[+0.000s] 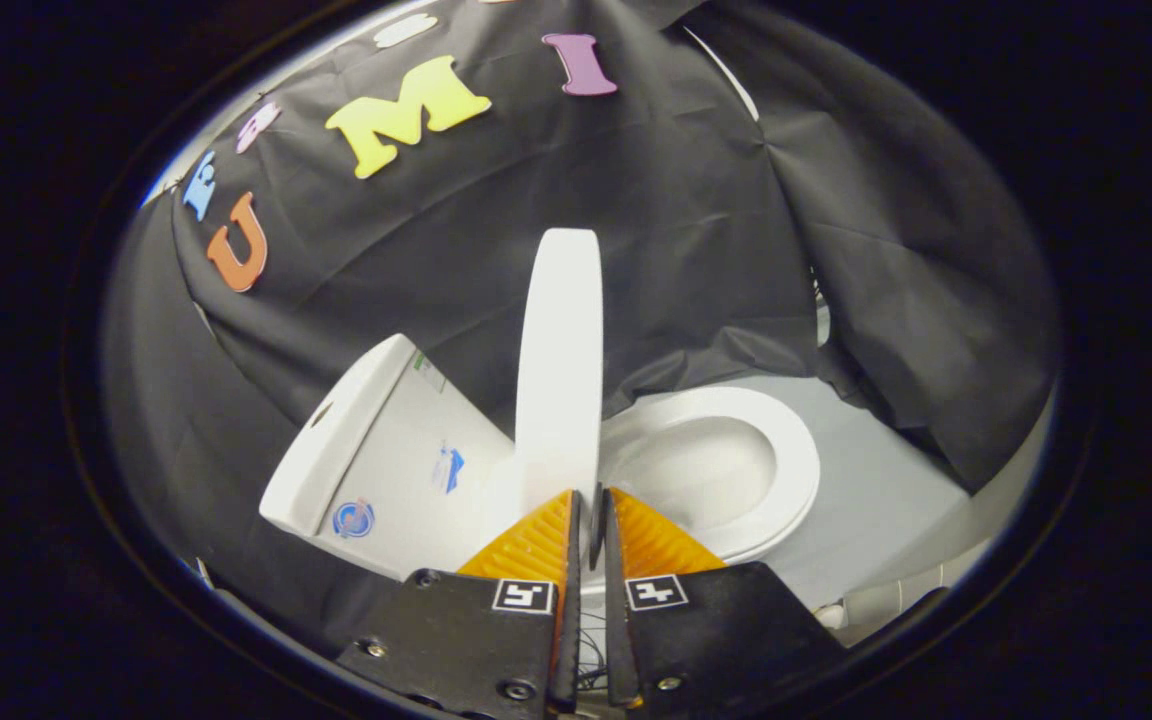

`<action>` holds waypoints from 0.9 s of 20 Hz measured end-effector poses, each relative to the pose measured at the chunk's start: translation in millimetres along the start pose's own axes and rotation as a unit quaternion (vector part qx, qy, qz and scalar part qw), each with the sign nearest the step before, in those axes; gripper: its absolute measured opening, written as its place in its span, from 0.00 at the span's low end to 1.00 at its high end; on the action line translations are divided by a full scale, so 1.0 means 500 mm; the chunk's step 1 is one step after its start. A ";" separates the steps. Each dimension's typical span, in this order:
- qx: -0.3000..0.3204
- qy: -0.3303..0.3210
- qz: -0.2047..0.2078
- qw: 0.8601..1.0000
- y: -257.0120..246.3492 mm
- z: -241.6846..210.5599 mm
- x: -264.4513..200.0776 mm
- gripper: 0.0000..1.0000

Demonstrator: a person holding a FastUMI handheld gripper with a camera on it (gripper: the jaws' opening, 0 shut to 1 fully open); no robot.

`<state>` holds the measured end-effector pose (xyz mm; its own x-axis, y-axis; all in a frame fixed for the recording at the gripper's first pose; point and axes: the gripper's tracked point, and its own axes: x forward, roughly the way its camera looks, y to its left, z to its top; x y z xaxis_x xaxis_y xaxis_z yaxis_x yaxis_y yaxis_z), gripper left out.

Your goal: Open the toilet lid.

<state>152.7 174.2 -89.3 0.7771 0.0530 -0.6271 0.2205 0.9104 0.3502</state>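
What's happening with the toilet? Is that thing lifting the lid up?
Yes. A hand-held gripper is closed on the edge of the white toilet lid, with one finger on each side of it. The lid stands nearly upright, between the tank and the open seat, so you can see into the bowl. The lid looks about fully lifted.

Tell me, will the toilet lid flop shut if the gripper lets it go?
Probably not straight away: the lid stands nearly upright, edge-on, above the seat. It looks stiff and smooth, so it would swing as one piece, and might slip. The gripper has its fingers almost closed at the lid's lower edge; whether they pinch it is unclear.
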 end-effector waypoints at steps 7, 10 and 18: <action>-0.055 -0.011 0.012 0.998 0.092 -0.006 -0.015 0.13; -0.068 -0.011 0.018 0.997 0.125 -0.009 -0.016 0.14; -0.118 -0.015 0.035 0.992 0.218 -0.031 -0.014 0.19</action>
<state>162.4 279.4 -57.5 0.8033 0.1115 -0.5850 0.0231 0.9757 0.2177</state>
